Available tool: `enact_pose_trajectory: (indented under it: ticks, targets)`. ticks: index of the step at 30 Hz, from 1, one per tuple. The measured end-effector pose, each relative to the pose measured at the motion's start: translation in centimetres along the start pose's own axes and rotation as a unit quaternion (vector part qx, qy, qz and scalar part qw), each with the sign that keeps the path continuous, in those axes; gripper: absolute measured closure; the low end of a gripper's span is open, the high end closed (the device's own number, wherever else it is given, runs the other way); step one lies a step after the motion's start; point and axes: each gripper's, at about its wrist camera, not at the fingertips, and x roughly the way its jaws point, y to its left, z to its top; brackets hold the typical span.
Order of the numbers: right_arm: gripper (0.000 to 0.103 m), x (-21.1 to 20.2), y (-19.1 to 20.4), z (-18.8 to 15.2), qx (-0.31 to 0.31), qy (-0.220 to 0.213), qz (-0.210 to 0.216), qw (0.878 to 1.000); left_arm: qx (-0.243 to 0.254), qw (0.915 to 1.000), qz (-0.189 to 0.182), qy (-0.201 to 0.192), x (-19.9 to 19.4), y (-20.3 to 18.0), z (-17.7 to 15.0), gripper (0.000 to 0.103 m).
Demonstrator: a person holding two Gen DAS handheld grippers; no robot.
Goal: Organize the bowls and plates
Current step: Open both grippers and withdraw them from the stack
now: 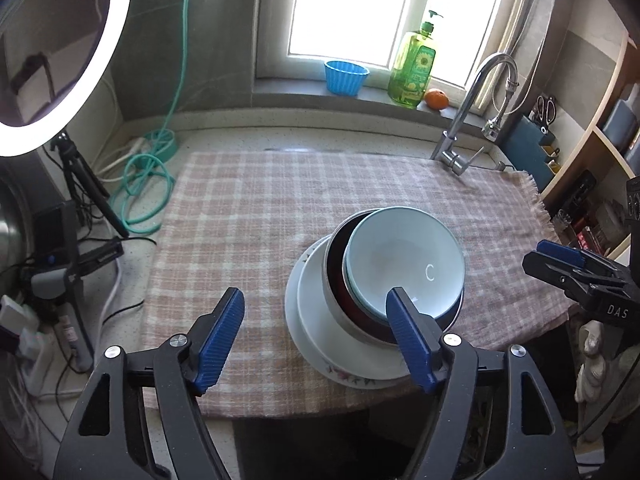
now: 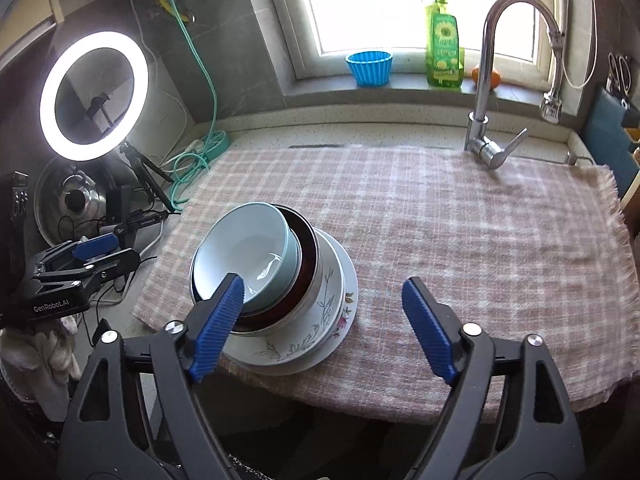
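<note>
Stack of dishes at lower centre of both wrist views, resting on the checked cloth (image 2: pixel 460 216) that covers the table. From the bottom up: a flowered plate (image 2: pixel 316 344), a white plate or shallow bowl on it, a dark-lined metal bowl (image 2: pixel 308 248), and a pale blue bowl (image 2: pixel 248 240) nested on top, tilted slightly toward the left of the right wrist view. I hold the left claw (image 1: pixel 316 316) released, jaws wide; its right finger overlaps the blue bowl's near rim in the picture, but whether it touches I cannot tell. I hold the right claw (image 2: pixel 322 296) released too, nothing between its pads, the stack sitting behind its left finger. Nothing is gripped by either claw. My reading: the stack looks assembled, and the step in hand is to leave it undisturbed. To do this well I draw both claws up and away along their own line, jaws kept wide, avoiding any sideways sweep that could catch the tilted blue bowl's rim and slide it off the metal bowl.
</note>
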Motion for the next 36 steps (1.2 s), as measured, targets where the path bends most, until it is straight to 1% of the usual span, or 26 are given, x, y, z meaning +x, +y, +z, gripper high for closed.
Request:
enact_pose_trajectory:
  ticks: [1, 4, 7, 10, 14, 19, 26, 36]
  targets:
    - [0.011, -0.5, 0.3, -0.1, -0.004, -0.007, -0.001, 1.000, 0.002, 1.0000, 0.003, -0.006, -0.4, -0.3, -0.1, 0.023]
    - [0.009, -1.8, 0.8, -0.7, -0.003, -0.023, -0.002, 1.000, 0.009, 0.9995, 0.019, -0.022, -1.4, -1.1, -0.7, 0.022]
    - [0.008, -2.5, 0.7, -1.2, 0.009, -0.026, 0.005, 1.000, 0.011, 0.9992, 0.031, -0.023, -2.0, -1.7, -1.5, 0.022]
    - [0.006, -3.2, 0.5, -1.5, 0.017, -0.037, -0.001, 0.999, 0.009, 0.9990, 0.038, -0.024, -2.4, -1.8, -1.9, 0.022]
    - [0.005, -3.4, 0.3, -1.6, 0.021, -0.042, -0.005, 0.999, 0.007, 0.9985, 0.043, -0.034, -2.8, -1.9, -1.8, 0.022]
    - [0.005, -3.4, 0.1, -1.5, 0.021, -0.046, -0.009, 0.999, 0.004, 0.9979, 0.046, -0.046, -3.2, -2.0, -1.6, 0.022]
    - [0.005, -3.2, 0.4, -1.2, 0.013, -0.048, -0.012, 0.999, 0.000, 0.9980, 0.043, -0.046, -3.1, -2.1, -1.6, 0.022]
    - [0.005, -2.7, 0.6, -1.3, 0.017, -0.040, -0.011, 0.999, -0.006, 0.9981, 0.041, -0.046, -3.1, -2.0, -1.7, 0.022]
